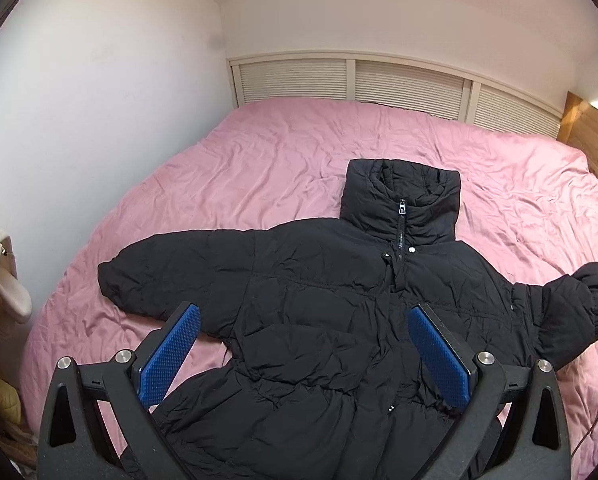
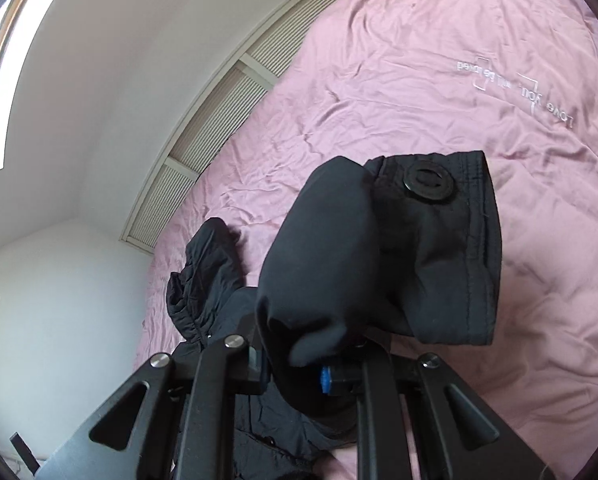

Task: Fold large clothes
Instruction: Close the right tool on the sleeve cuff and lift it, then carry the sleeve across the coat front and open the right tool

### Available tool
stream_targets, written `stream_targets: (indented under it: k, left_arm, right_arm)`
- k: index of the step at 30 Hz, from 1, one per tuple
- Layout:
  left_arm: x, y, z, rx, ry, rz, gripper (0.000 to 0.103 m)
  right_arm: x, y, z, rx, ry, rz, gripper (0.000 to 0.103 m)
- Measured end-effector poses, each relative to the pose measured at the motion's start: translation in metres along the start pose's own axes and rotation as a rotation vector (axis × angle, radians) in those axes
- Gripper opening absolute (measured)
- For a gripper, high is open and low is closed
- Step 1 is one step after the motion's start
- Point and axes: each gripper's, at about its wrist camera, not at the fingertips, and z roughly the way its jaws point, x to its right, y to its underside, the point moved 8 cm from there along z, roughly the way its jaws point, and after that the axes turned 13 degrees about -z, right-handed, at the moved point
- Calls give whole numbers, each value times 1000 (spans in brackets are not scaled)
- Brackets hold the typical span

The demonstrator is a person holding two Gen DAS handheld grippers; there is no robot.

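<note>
On the bed our jacket lies spread, front up. Our left gripper hovers above its hem, fingers wide. Our right gripper has pinched the cuff.

Pink bedspread bare beyond jacket — wall left.

A bed with a wrinkled pink cover fills the scene, its far edge against a slatted white panel. A black puffer jacket lies front up on its near half, collar pointing far, left sleeve spread flat.
</note>
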Motion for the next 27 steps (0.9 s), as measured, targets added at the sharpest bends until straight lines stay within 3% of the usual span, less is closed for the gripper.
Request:
stream_targets:
  k: [10,15,21,27]
  left_arm:
    - [-56,-5,4,-35,95,-32,102]
    - [-89,-11,10,-33,91,-20,102]
    - [-127,-6,28,-67,81,-41,102]
    - [-146,-1,46,-107,80,-64,102]
  right_arm:
    - [-145,34,31,-73,-58,-172,17]
    - [-194,65,60,-117,-67,-223,17]
    - [-240,120,96,-212,-69,-331,17]
    - [-256,183,116,-310,-51,-385,17]
